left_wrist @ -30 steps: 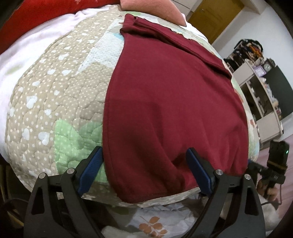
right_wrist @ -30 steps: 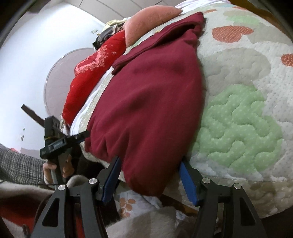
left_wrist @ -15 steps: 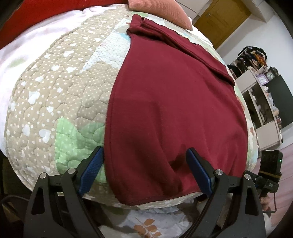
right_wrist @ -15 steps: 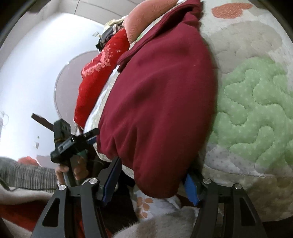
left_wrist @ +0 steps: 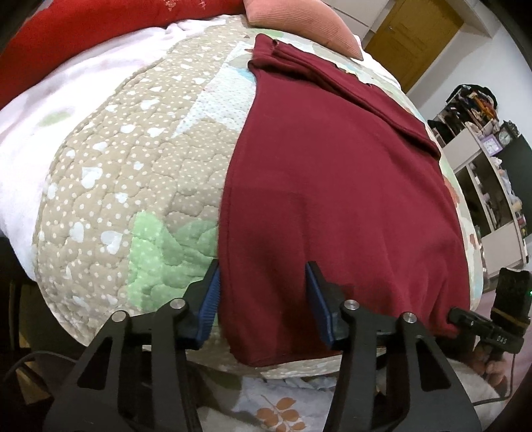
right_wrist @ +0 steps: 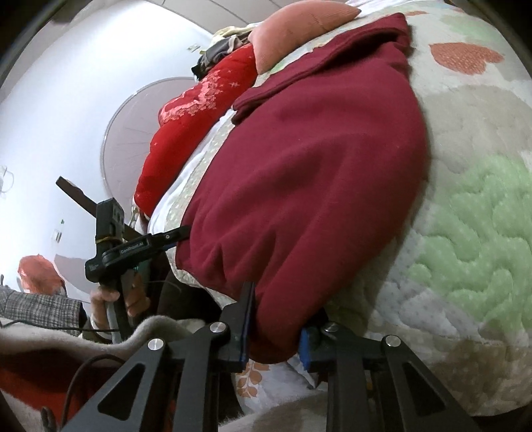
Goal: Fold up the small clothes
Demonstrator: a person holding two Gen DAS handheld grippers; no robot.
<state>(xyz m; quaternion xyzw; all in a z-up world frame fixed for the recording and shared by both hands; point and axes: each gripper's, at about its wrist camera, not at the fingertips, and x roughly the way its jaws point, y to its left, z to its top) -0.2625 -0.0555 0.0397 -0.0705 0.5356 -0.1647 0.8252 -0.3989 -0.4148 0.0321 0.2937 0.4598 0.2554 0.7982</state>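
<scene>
A quilted bedspread (left_wrist: 139, 172) patterned with hearts and dots fills most of both views, and one maroon garment (left_wrist: 332, 199) lies spread flat on it, its near hem draped over the bed edge and its far end folded into a layered band. There is one garment, one pink cushion (left_wrist: 299, 23) beyond its far end, one bright red blanket (right_wrist: 199, 123) and two pairs of tongs. The left tongs (left_wrist: 262, 299) sit at the garment's near left corner with their blue-padded fingers (left_wrist: 209, 299) held apart; the left finger lies just outside the garment's side edge and the right finger rests over the cloth, so the corner sits between them unpinched. The right tongs (right_wrist: 274, 325) are at the near right corner, fingers narrowly apart with a bulge of the hem lying between them; whether they pinch the cloth I cannot tell. Only the left view shows a yellow-brown door (left_wrist: 419, 36) far beyond the tongs and a white shelving unit (left_wrist: 488, 186) off to the right. Only the right view shows a round pale disc (right_wrist: 133, 133) on the wall to the left, and the person's left hand (right_wrist: 113, 299) gripping the handle of the other tongs.
</scene>
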